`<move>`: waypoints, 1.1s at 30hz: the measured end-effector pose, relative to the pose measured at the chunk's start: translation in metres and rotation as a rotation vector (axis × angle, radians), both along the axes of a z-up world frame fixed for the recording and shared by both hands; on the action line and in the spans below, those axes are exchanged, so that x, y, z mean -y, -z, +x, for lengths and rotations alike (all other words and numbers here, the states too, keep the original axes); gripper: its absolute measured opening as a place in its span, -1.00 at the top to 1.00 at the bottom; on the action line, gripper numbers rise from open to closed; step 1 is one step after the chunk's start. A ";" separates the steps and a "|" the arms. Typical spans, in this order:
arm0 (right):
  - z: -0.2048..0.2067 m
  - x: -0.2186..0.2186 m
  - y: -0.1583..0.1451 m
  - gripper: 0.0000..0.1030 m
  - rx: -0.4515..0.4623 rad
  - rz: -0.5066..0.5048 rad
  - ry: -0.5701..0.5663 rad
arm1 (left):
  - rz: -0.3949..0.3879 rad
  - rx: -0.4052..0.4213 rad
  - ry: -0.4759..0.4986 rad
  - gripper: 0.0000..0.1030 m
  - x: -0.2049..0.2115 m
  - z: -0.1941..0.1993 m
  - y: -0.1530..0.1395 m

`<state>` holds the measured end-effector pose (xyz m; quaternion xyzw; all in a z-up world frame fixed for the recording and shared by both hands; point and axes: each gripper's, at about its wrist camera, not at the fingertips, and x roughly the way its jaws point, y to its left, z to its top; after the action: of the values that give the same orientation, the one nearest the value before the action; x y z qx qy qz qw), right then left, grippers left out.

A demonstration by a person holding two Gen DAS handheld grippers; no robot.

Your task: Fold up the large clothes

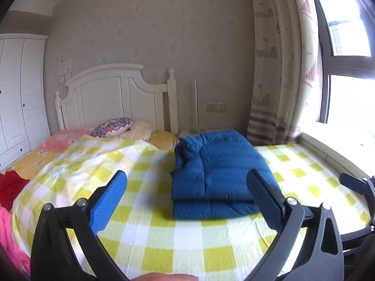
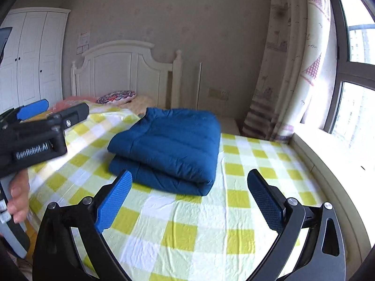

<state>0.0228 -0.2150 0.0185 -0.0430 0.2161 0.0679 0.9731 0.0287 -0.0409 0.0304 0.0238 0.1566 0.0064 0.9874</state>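
Lying folded into a thick rectangular bundle, the blue padded garment (image 2: 168,145) rests on the yellow-checked sheet (image 2: 187,229), well short of the white headboard (image 2: 121,70) and on the window side of it. Its long axis appears to run from the near folded edge back toward the headboard wall. Both grippers hang above the sheet on the near side of the bundle, clear of it. The right gripper (image 2: 189,194) has its jaws spread wide with nothing between them, the bundle just ahead and slightly to its left. The left gripper (image 1: 187,192) is likewise wide open and empty, the bundle ahead and a little to its right. Neither seems clearly nearer. Judging by its tidy layers, the fold looks finished.
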 end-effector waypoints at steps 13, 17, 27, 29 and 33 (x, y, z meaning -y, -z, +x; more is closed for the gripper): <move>-0.003 0.001 -0.001 -0.89 0.015 0.020 0.024 | 0.007 -0.019 -0.005 -0.96 0.000 0.002 0.010; -0.003 0.002 -0.001 -0.89 0.015 0.025 0.025 | 0.012 -0.034 -0.003 -0.96 0.001 0.005 0.014; -0.005 0.001 -0.002 -0.89 0.013 0.027 0.032 | 0.013 -0.037 -0.002 -0.96 0.002 0.005 0.016; -0.004 0.000 -0.001 -0.89 0.011 0.025 0.033 | 0.013 -0.035 -0.003 -0.96 0.001 0.005 0.016; -0.005 -0.001 0.000 -0.89 0.008 0.024 0.032 | 0.013 -0.031 -0.003 -0.96 0.001 0.003 0.016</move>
<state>0.0181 -0.2142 0.0184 -0.0284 0.2120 0.0546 0.9753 0.0321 -0.0417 0.0143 0.0302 0.1720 0.0087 0.9846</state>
